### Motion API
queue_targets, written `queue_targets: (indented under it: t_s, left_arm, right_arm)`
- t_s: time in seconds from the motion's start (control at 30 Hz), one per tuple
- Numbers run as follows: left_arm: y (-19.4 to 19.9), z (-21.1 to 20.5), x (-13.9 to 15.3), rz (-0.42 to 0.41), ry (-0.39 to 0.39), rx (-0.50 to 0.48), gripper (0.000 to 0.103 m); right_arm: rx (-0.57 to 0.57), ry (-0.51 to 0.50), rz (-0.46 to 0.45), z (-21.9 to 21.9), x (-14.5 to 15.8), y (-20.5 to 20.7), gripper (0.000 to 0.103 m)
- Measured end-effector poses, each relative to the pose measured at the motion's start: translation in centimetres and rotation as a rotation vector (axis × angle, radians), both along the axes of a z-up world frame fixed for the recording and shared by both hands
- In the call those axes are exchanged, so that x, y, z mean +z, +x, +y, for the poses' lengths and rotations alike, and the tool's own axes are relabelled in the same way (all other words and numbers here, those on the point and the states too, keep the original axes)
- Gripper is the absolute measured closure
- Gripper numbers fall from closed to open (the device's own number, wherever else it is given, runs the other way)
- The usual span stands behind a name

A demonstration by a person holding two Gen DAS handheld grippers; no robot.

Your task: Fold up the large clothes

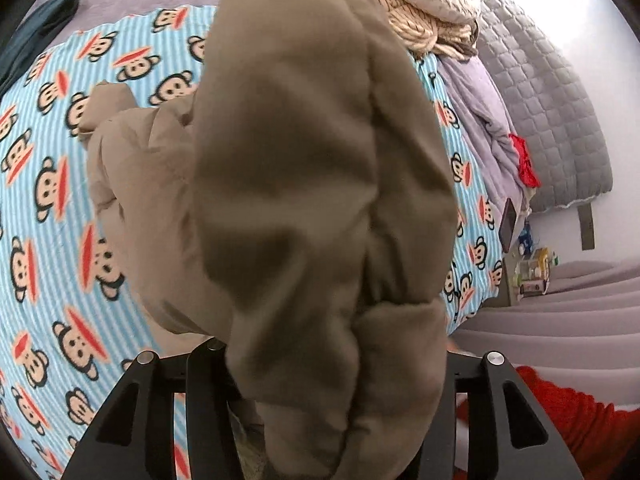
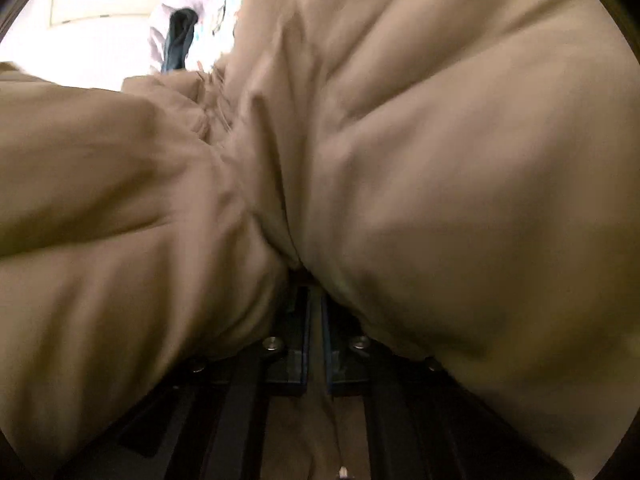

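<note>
Two views, and one big tan coat [image 1: 320, 184] fills most of both. It's puffy, quilted into soft padded tubes, matte fabric, creased and bunched. In the left wrist view it hangs up in front of the camera in a thick fold, while the rest trails down onto the bed [image 1: 52, 208] at the left, a sleeve or cuff lying flat there.

The bed sheet is striped pale blue and white, printed all over with cartoon monkey heads with wide red mouths. No writing on it that I can read. Behind it a grey quilted headboard [image 1: 560, 112] with square stitching, and a lilac blanket [image 1: 476, 120] rumpled along the edge. A cream knitted bundle [image 1: 424, 20] sits at the top of the bed, a dark teal cloth [image 1: 36, 36] at the far left corner, a scrap of red fabric [image 1: 524, 160] by the headboard. Small boxes and bottles [image 1: 532, 268] stand on a low stand beside the bed; their labels are too small to read. A red sleeve [image 1: 580, 428] shows at lower right.

Left gripper [image 1: 336, 360]: black jaws standing apart with the coat's fold bulging between them; whether the pads press on it I cannot tell, the fabric hides them.

Right gripper [image 2: 316, 300]: jaws pressed together, pinching a thin seam of coat, padding ballooning either side.
</note>
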State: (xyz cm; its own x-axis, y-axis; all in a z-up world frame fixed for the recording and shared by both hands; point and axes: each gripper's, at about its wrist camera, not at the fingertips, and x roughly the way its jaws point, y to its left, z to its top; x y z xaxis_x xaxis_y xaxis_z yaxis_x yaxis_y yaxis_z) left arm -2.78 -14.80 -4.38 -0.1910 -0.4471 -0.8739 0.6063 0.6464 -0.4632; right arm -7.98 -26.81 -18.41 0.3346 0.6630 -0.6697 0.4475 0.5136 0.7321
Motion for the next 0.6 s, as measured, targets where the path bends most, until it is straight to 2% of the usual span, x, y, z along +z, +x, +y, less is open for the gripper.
queue_targets:
  t_s: [0.03,0.1,0.17,0.23,0.27,0.3,0.4,0.5,0.6]
  left_arm:
    - [-0.2,-0.5,-0.4,0.014,0.006,-0.001,0.053]
    - [-0.5,-0.8,-1.0,0.059,-0.013,-0.005,0.031]
    - [-1.2,-2.3,-1.6,0.065,-0.032,-0.023,0.03]
    - [-1.5,-4.5,-2.7,0.055,-0.044,-0.073,0.03]
    - [-1.8,-5.5,-3.5,0.061,-0.049,-0.085,0.028]
    - [-1.7,-6.6,-4.2,0.077,-0.062,-0.091,0.022]
    - [-1.2,-10.0,-6.2,0.099,-0.077,-0.106,0.022]
    - [-1.9,-12.1,-7.8,0.106,-0.075,-0.115,0.021]
    - [-0.8,-14.0,-8.9,0.112,-0.062,-0.094,0.015]
  right_arm:
    - [-0.008,-0.009,-0.012,-1.1,0.8,-0.9,0.096]
    - [-0.036,-0.035,-0.028,-3.1,2.2,-2.8,0.096]
    - [-0.081,-0.054,-0.042,-5.3,3.5,-5.2,0.092]
    - [-0.112,-0.082,-0.044,-6.9,4.4,-7.3,0.079]
    - [-0.127,-0.097,-0.044,-7.6,4.7,-8.4,0.068]
    - [-0.138,-0.106,-0.044,-8.1,4.9,-9.2,0.062]
    - [-0.178,-0.152,-0.036,-9.4,5.6,-12.0,0.05]
    - [-0.22,-0.18,-0.033,-10.5,6.1,-14.9,0.043]
    - [-0.222,-0.227,-0.053,-10.3,7.3,-17.4,0.041]
